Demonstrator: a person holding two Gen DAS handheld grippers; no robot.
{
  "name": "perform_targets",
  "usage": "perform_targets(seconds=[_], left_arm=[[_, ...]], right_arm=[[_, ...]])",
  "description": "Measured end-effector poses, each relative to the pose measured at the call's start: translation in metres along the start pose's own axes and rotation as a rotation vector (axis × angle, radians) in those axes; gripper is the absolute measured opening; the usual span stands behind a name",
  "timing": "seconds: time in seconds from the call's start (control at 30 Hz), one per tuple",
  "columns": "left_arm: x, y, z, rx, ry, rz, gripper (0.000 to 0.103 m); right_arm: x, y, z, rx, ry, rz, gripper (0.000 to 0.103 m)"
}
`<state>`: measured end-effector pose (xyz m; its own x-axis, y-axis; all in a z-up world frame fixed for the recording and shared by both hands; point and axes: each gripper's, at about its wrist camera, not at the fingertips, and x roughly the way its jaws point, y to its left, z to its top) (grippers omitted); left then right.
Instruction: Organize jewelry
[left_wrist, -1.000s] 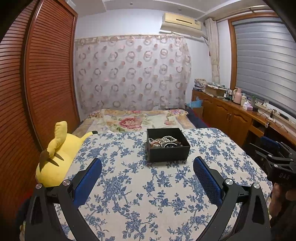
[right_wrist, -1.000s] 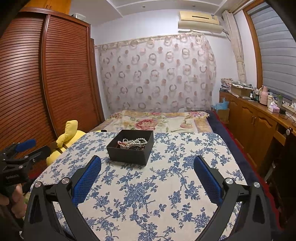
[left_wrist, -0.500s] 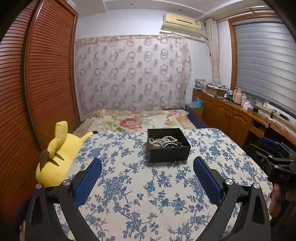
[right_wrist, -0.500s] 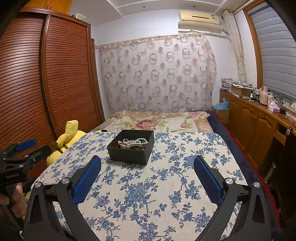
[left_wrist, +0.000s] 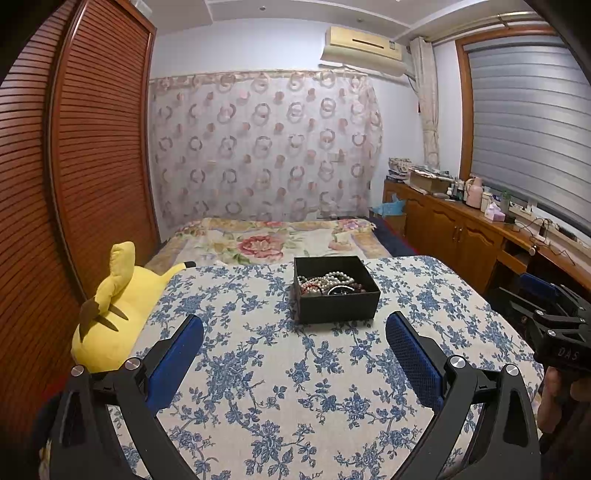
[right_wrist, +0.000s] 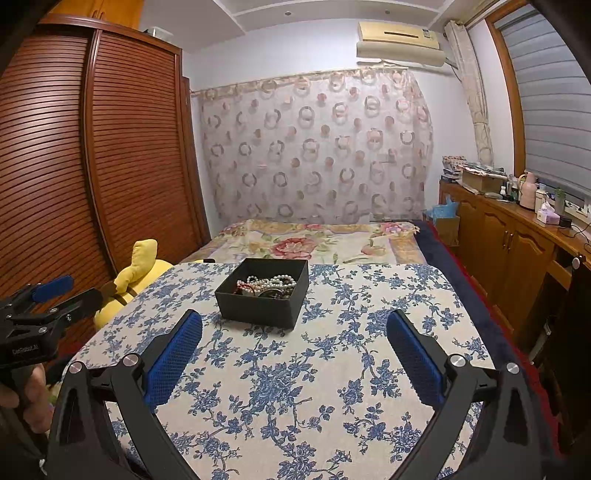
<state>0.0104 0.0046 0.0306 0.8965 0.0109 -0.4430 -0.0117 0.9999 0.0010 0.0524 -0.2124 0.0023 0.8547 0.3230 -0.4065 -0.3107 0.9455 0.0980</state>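
Observation:
An open black box stands at the far middle of the table with the blue floral cloth. It holds a heap of pearl strands and dark beads. The box also shows in the right wrist view, with the jewelry inside. My left gripper is open and empty, short of the box. My right gripper is open and empty, short of the box and to its right. Each gripper shows at the edge of the other's view: the right gripper and the left gripper.
A yellow plush toy lies off the table's left edge, by a brown slatted wardrobe. A bed with a floral cover lies beyond the table. A wooden cabinet with small items runs along the right wall.
Both grippers have barely shifted; the box sits at almost the same place in each view. Nothing was taken hold of or let go.

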Motion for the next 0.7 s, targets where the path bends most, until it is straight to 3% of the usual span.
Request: perform_targets(seconds=[0.7], left_arm=[[-0.0065,-0.0014,0.0069,-0.002,-0.007,0.001,0.095]], right_arm=[[0.0008,0.0023,-0.0006,-0.001,0.0,0.001,0.101]])
